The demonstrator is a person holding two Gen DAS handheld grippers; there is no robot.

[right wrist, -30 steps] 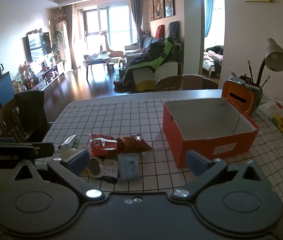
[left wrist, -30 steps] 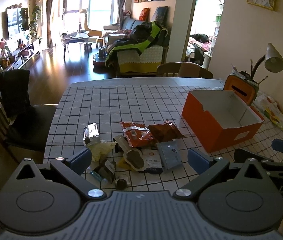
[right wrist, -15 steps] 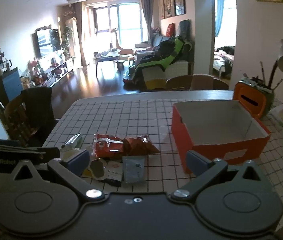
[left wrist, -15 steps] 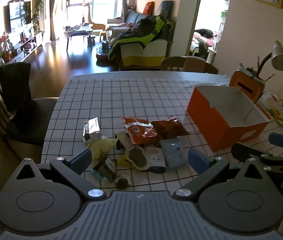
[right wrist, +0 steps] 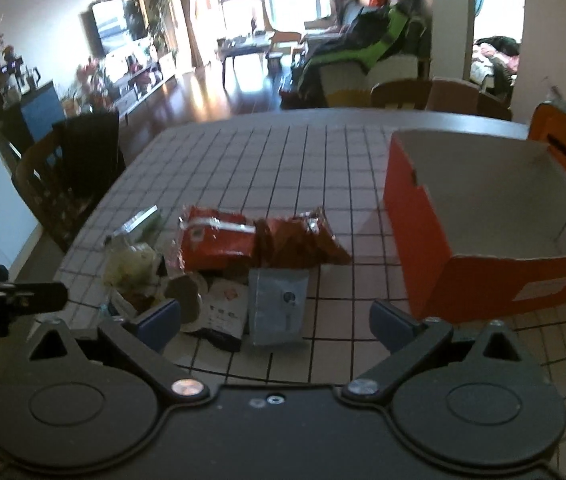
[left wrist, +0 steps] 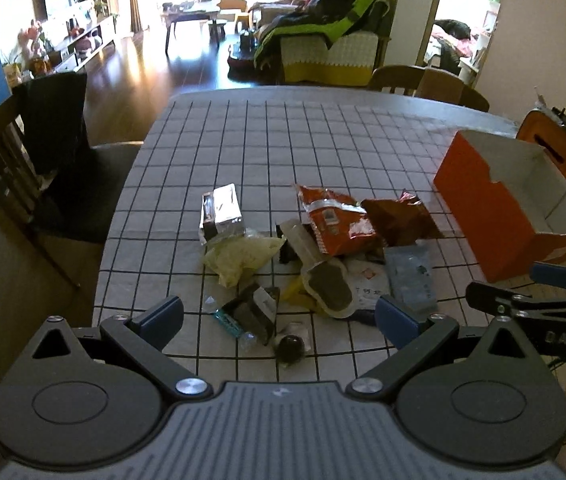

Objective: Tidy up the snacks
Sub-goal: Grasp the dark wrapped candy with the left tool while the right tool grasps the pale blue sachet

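Several snack packets lie in a heap on the checked tablecloth: a silver pack [left wrist: 221,210], a yellow bag [left wrist: 239,256], a red-orange bag [left wrist: 335,220], a brown bag [left wrist: 399,220] and a pale blue sachet [left wrist: 409,276]. The same red-orange bag [right wrist: 217,242] and blue sachet [right wrist: 279,304] show in the right wrist view. An open orange box [left wrist: 511,208], empty, stands to the right of the heap. My left gripper [left wrist: 279,316] hovers open over the near edge of the heap. My right gripper [right wrist: 275,318] is open above the blue sachet, left of the orange box [right wrist: 483,216].
A dark chair [left wrist: 43,152] stands at the table's left side and another chair [left wrist: 423,80] at the far end. An orange holder [left wrist: 551,140] and a lamp stand behind the box. The far half of the tablecloth [left wrist: 303,132] is bare.
Both grippers have moved forward and lower toward the snack heap, which now looks larger in both views. Both stay open and nothing has been picked up.
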